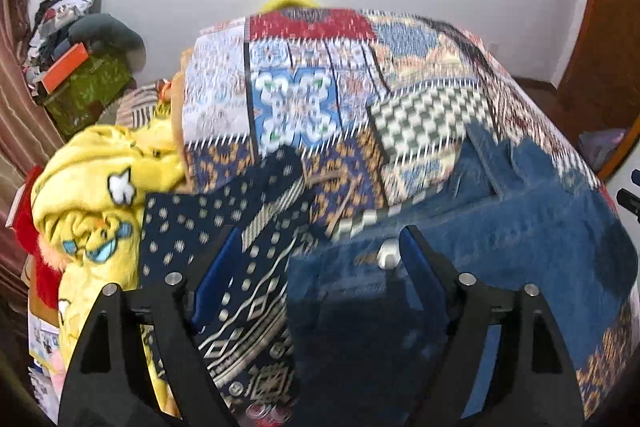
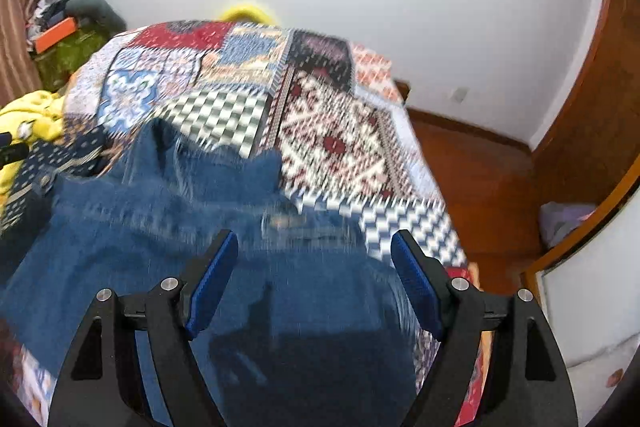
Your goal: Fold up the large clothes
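Note:
A pair of blue jeans (image 1: 500, 227) lies on a bed with a patchwork cover (image 1: 320, 75); it also shows in the right wrist view (image 2: 160, 227). A silver waist button (image 1: 387, 255) shows near my left gripper. My left gripper (image 1: 320, 251) is open and empty just above the jeans' waist edge. My right gripper (image 2: 314, 259) is open and empty above the jeans' right side. A navy patterned garment (image 1: 240, 267) lies left of the jeans, partly under my left gripper. Both views are blurred.
A yellow cartoon blanket (image 1: 92, 195) is heaped on the bed's left. A green box (image 1: 88, 91) with clutter stands at the back left. The patchwork cover (image 2: 340, 147) ends at the bed's right edge above a wooden floor (image 2: 480, 179). A white wall is behind.

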`<move>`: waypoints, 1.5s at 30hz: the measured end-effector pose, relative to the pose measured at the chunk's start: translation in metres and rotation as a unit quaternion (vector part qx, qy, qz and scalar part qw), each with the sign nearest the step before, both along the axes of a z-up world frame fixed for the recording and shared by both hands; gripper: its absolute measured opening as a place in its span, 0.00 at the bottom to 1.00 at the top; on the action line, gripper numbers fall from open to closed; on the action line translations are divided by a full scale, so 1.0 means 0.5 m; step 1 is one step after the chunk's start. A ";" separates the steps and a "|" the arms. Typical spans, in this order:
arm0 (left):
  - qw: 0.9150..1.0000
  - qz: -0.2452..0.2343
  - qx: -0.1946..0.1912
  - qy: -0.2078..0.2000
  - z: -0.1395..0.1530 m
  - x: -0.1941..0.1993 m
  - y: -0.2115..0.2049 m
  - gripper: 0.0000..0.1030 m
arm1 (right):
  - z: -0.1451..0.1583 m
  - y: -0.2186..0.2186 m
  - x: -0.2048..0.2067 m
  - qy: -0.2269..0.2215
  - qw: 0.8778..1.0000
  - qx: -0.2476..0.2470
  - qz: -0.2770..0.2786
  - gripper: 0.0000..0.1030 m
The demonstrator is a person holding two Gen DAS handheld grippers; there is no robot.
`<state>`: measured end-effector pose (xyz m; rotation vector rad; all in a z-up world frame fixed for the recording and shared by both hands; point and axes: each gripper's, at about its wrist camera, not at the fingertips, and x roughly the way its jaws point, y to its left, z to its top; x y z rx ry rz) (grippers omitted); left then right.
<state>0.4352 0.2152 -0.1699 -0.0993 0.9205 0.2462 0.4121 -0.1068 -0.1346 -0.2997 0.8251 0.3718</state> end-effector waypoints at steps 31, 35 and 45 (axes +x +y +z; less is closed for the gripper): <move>0.999 -0.037 -0.012 -0.004 -0.038 -0.102 -0.104 0.82 | -0.058 -0.042 -0.060 0.077 0.997 0.024 0.008 0.74; 0.997 -0.069 -0.012 -0.016 -0.025 -0.106 -0.180 0.82 | -0.058 0.028 -0.109 0.083 0.994 0.043 0.055 0.74; 0.995 -0.091 -0.027 0.036 -0.120 -0.118 -0.241 0.82 | -0.122 0.114 -0.162 0.075 0.990 -0.024 0.114 0.74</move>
